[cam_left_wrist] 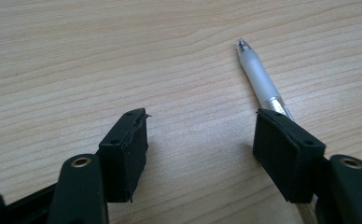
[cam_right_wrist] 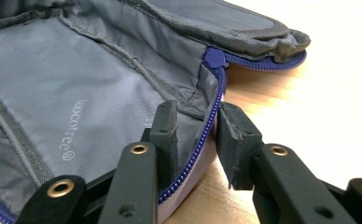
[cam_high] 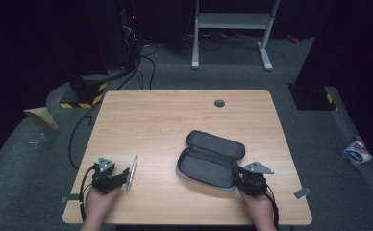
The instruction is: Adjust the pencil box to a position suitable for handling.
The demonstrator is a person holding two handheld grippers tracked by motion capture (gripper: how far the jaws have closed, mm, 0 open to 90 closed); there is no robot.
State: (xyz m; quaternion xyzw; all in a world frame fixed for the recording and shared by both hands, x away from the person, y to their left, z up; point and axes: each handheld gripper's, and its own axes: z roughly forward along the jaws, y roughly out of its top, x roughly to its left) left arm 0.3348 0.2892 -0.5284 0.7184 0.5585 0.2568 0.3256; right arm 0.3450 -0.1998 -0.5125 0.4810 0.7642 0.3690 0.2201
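A grey pencil case (cam_high: 209,162) lies unzipped and spread open on the wooden worktop (cam_high: 175,115), right of the middle, its lid flap folded back toward the far edge. The right tool (cam_high: 241,175) sits at the case's near right edge. In the right gripper view its jaws straddle the case wall with the blue zipper (cam_right_wrist: 210,126) running between them; the left pad lies against the lining while a narrow gap shows beside the right pad, so the edge is bracketed, not visibly pinched. The blue zipper slider (cam_right_wrist: 214,58) sits just beyond the jaws, at the corner of the opening.

The left tool (cam_high: 124,175) rests near the front left of the worktop with its jaws standing apart and bare wood between them. A pen (cam_high: 133,171) with a frosted white grip lies on the worktop just beside it; in the left gripper view the pen (cam_left_wrist: 258,77) runs under the right-hand jaw, outside the gap, its tip pointing away. Pen and case are well apart.
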